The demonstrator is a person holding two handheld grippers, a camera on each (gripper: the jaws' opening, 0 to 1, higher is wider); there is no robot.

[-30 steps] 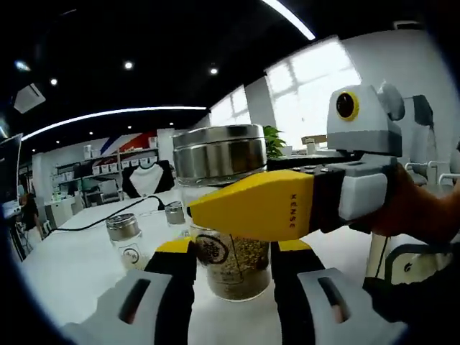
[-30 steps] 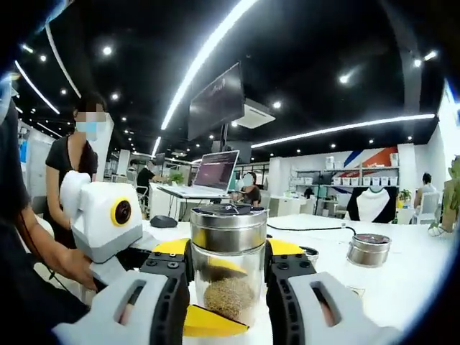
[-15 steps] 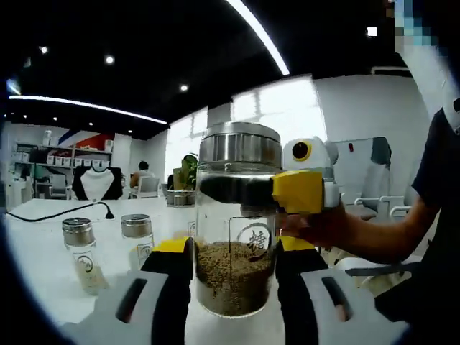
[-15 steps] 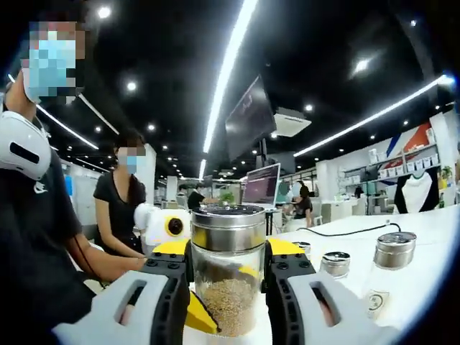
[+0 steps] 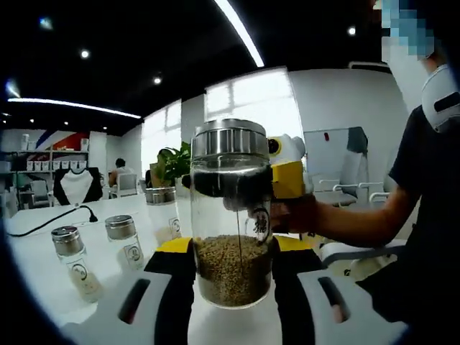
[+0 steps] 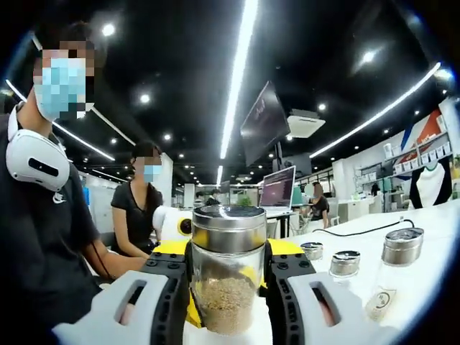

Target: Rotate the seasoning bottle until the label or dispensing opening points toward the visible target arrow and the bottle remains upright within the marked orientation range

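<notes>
The seasoning bottle [image 5: 230, 215] is a clear glass jar with a steel lid, about a third full of brown seeds. It stands upright in the left gripper view, with its printed label [image 5: 260, 223] turned to its right side. My left gripper [image 5: 233, 248] is shut on its lower body, one jaw on each side. Behind the bottle, a hand holds my right gripper [image 5: 287, 180], which clamps it just under the lid. In the right gripper view the bottle [image 6: 227, 266] sits between the jaws of my right gripper [image 6: 227, 248]. My left gripper [image 6: 192, 313] shows yellow behind the glass.
Three small shaker bottles [image 5: 72, 259] [image 5: 123, 237] [image 5: 162, 208] stand on the white table [image 5: 36, 287], and a black cable [image 5: 50, 223] runs across it. The shakers [image 6: 394, 277] lie to the right in the right gripper view. A person [image 6: 140, 215] sits behind, near a laptop [image 6: 279, 190].
Both views have swung round the room. In the left gripper view the label went from the bottle's front to its right side. The right gripper went from across the front to behind the bottle.
</notes>
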